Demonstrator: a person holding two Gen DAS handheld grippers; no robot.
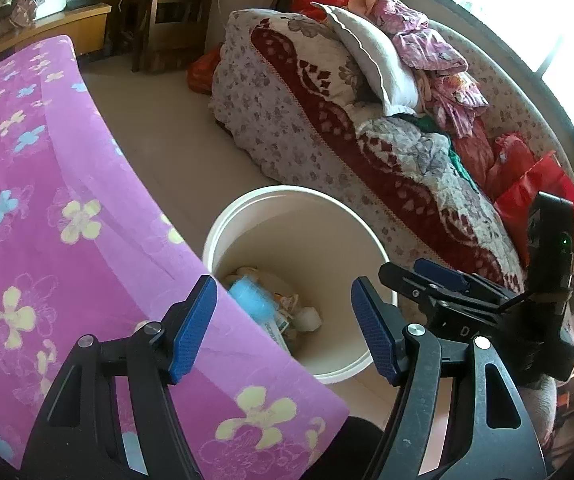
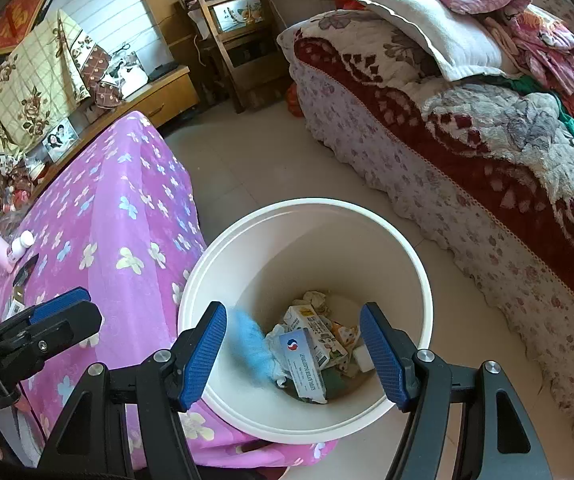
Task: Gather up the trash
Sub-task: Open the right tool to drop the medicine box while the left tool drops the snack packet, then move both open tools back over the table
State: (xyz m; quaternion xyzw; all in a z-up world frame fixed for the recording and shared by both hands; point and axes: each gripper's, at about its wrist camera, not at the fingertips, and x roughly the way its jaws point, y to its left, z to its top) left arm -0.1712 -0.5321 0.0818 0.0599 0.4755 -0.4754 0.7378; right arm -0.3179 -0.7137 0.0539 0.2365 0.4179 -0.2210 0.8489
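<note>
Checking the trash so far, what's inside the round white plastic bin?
The round white plastic bin holds a blurred fluffy blue item, a white-and-blue cardboard carton, a printed carton and crumpled paper. Whatever lies beneath that pile is covered.

A pale tiled floor [image 2: 247,168] carries a white bucket [image 2: 419,264], which stands upright just beside the counter [image 2: 99,216] draped in a purple flowered cloth. Two small pink-and-white bottles [image 2: 5,248] lie on the far end of the counter. Across the floor, a bed [image 2: 427,168] with a floral skirt holds a red-patterned quilt [image 2: 467,120], a white pillow [image 2: 439,36] and heaped pink clothes [image 2: 527,12].
</note>
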